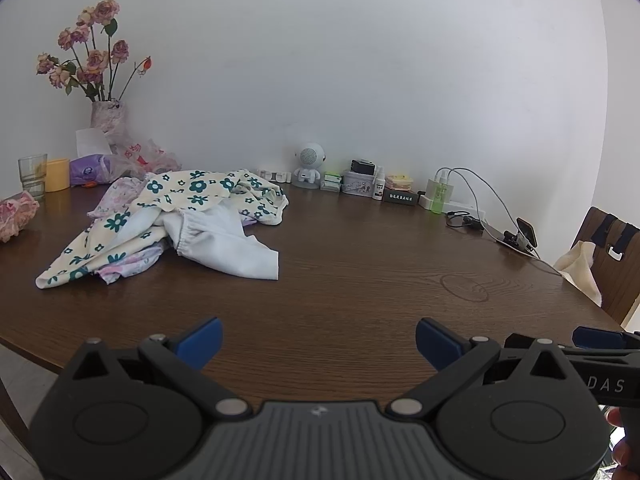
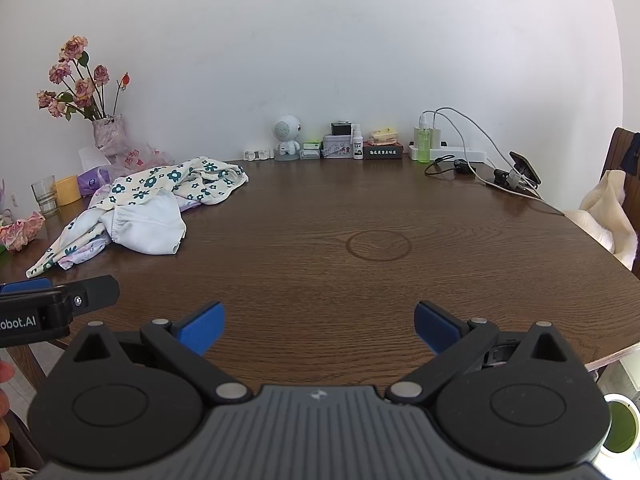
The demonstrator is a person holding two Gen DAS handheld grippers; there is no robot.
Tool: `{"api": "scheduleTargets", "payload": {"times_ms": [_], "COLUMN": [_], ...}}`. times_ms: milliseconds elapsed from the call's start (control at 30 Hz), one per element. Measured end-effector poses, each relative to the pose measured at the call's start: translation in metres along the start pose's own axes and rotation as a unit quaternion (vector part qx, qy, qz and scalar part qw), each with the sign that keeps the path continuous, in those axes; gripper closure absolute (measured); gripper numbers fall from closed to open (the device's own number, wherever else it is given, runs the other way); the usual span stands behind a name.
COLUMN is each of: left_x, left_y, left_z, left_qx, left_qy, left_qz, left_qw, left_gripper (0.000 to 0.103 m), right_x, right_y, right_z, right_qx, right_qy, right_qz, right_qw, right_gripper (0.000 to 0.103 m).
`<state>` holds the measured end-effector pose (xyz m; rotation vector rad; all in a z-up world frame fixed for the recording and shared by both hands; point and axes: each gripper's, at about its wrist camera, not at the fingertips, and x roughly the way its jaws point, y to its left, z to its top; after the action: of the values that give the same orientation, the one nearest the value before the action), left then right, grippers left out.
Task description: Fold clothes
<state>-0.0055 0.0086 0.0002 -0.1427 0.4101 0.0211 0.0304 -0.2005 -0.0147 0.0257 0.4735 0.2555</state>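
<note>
A crumpled heap of clothes lies on the brown wooden table (image 1: 360,280) at the far left: a cream garment with dark green flowers (image 1: 192,192), a white garment with an elastic cuff (image 1: 224,244) on top, and a pale lilac one (image 1: 128,264) underneath. The heap also shows in the right wrist view (image 2: 144,208). My left gripper (image 1: 319,344) is open and empty above the table's near edge, well short of the heap. My right gripper (image 2: 319,328) is open and empty, beside the left gripper and to its right.
A vase of dried roses (image 1: 106,116), a glass (image 1: 32,176), a yellow cup (image 1: 57,175) and plastic bags stand behind the heap. A small white robot figure (image 1: 308,164), boxes, bottles, a power strip with cables (image 1: 460,204) and a phone on a stand (image 1: 526,232) line the wall. A chair with a cream cloth (image 1: 612,264) stands at right.
</note>
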Motion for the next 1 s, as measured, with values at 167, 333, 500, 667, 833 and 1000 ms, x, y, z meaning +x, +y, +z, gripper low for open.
{"api": "scheduleTargets", "payload": {"times_ms": [167,333,500,667,833,1000], "left_x": [-0.0001,-0.0004,-0.0021,-0.003,-0.0038,-0.0041], "left_y": [-0.0001,-0.0003,-0.0017,-0.0011,0.0004,0.0007], "left_z": [-0.0003,-0.0012,-0.0016,-0.0014,-0.0015,-0.0013], "left_qx": [0.001,0.001,0.003,0.003,0.001,0.001], "left_qy": [0.0,0.001,0.0,-0.002,-0.004,-0.004], "left_qz": [0.0,0.001,0.0,0.001,0.003,0.003], "left_qw": [1.0,1.0,1.0,1.0,1.0,1.0], "left_gripper": [0.0,0.0,0.0,0.0,0.0,0.0], "right_x": [0.0003,0.0006,0.0,-0.001,-0.0008,-0.0011], "right_y": [-0.0001,0.0002,0.0007,-0.0002,0.0004,0.0011], "right_z": [0.0002,0.0,-0.0003,-0.0008,-0.0009,-0.0012], "right_qx": [0.0,0.0,0.0,0.001,-0.001,-0.003], "right_qy": [-0.001,0.0,0.001,0.0,0.001,0.0], "right_qz": [0.001,0.002,0.003,0.003,0.005,0.007], "right_qw": [1.0,1.0,1.0,1.0,1.0,1.0], "right_gripper": [0.0,0.0,0.0,0.0,0.0,0.0]}}
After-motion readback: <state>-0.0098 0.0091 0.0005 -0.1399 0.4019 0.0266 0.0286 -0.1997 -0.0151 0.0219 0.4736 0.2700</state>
